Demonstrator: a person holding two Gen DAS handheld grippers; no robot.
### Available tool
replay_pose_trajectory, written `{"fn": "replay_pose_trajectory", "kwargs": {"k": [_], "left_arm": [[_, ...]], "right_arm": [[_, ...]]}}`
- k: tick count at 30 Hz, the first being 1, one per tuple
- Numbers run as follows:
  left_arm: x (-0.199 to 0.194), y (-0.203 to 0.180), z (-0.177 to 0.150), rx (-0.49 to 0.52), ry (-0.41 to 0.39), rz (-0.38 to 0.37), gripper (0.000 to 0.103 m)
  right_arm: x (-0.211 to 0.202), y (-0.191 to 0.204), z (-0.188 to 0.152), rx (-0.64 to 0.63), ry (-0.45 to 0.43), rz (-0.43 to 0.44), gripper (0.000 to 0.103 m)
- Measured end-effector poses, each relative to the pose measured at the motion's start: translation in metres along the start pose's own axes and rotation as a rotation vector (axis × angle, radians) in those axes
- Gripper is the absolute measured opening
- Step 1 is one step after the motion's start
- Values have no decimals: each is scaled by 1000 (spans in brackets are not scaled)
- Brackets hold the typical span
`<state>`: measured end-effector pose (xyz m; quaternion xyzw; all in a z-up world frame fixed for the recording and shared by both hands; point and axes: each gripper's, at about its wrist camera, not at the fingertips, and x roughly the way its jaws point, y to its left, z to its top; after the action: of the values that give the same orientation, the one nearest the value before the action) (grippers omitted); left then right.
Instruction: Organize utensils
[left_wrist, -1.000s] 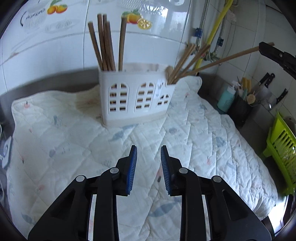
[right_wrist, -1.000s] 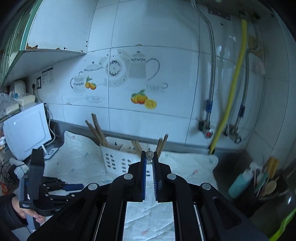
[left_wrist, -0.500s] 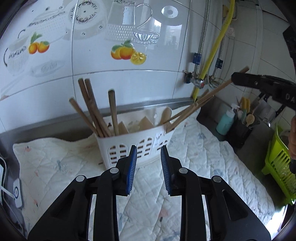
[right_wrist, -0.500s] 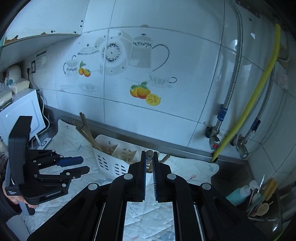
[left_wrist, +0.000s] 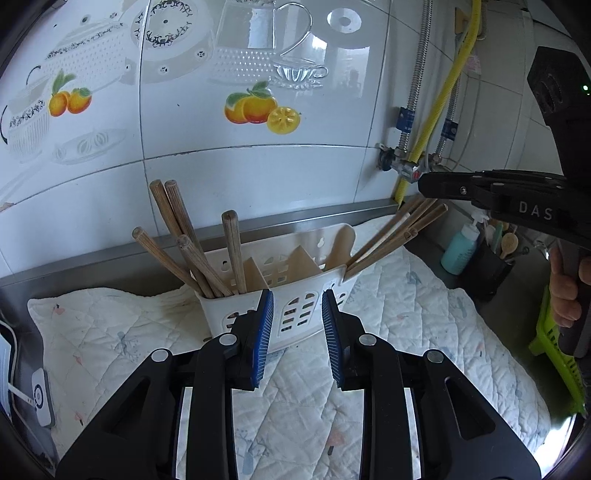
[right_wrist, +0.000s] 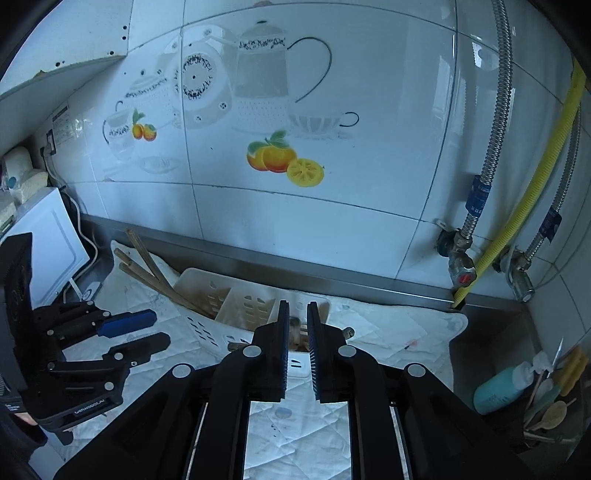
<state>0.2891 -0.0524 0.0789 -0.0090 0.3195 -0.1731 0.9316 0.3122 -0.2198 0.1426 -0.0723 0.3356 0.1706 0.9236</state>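
A white slotted utensil holder stands on a quilted cloth. Wooden chopsticks fill its left compartment, and more chopsticks lean out of the right one. My left gripper hovers in front of the holder, open and opening slightly, with nothing between its blue pads. My right gripper hangs over the right compartment. Its jaws are opening, and a chopstick end sits loose in the gap, clear of the pads.
The quilted cloth covers the counter up to the tiled wall. At the right stand a teal bottle, a black pot of utensils and a green rack. Pipes and a yellow hose run down the wall. A white appliance is at far left.
My left gripper rose and drew back, so the holder sits lower in its view. My right gripper moved in over the holder's right side and its jaws parted off the chopstick.
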Motion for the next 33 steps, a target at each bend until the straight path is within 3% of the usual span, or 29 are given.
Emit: {"fn": "replay_pose_trajectory", "kwargs": {"k": [4, 7, 13, 22, 28, 33], "left_arm": [[-6, 1, -5, -14, -5, -1, 38], [-16, 1, -12, -24, -17, 2, 46], [-42, 3, -34, -55, -32, 19, 57], [-86, -3, -74, -58, -60, 52, 83], [-108, -7, -101, -37, -77, 100, 92], [-127, 2, -123, -86, -91, 100, 98]], "right_arm": [[-16, 2, -4, -3, -29, 8, 17], [-32, 7, -10, -4, -55, 13, 27], [-65, 24, -39, -20, -95, 20, 31], [-108, 51, -111, 27, -173, 12, 48], [-122, 69, -158, 61, -197, -24, 55], [-122, 77, -189, 103, -180, -28, 65]]}}
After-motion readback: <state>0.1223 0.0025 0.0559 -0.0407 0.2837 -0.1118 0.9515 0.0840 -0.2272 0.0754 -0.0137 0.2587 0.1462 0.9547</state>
